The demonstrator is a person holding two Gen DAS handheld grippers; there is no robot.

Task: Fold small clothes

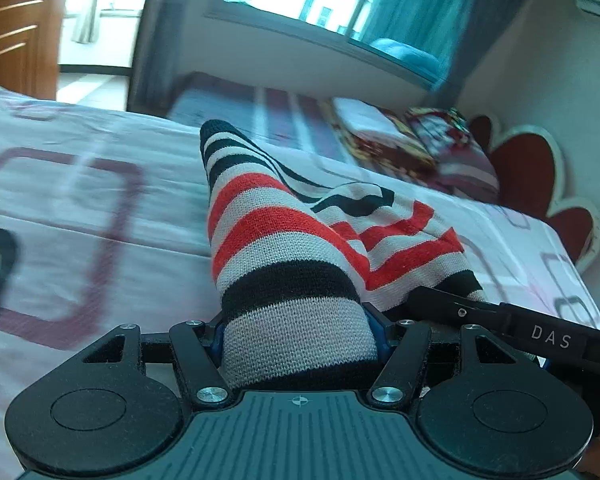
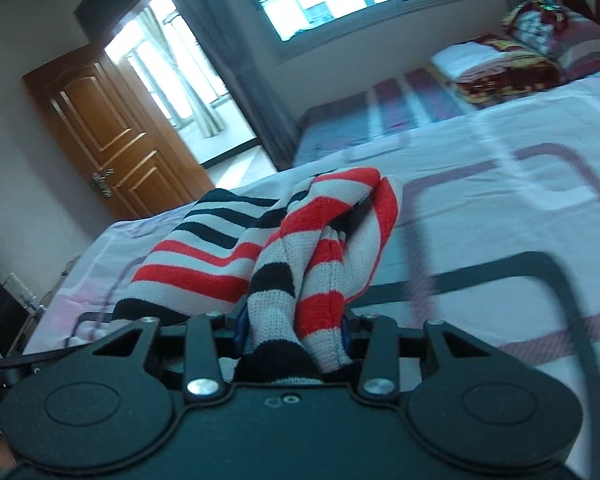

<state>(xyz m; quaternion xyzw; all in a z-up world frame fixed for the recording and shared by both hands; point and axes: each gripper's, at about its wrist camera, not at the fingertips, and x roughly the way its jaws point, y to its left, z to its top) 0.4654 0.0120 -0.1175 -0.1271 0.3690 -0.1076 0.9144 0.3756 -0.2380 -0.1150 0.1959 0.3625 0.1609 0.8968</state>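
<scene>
A small knitted garment with red, black and pale grey stripes (image 1: pixel 300 240) is held up over the bed. My left gripper (image 1: pixel 300 340) is shut on one bunched end of it, and the cloth hides the fingertips. My right gripper (image 2: pixel 296 332) is shut on another bunched part of the striped garment (image 2: pixel 320 240), fingertips hidden too. The right gripper's black body (image 1: pixel 540 336) shows at the right of the left wrist view, close beside the left one. The rest of the garment trails forward onto the sheet.
The bed has a white sheet with dark red and black square outlines (image 1: pixel 80 220) (image 2: pixel 500 200). Folded bedding and pillows (image 2: pixel 520 56) lie at the far end by the red headboard (image 1: pixel 540 176). A wooden door (image 2: pixel 108 132), window and curtains stand beyond.
</scene>
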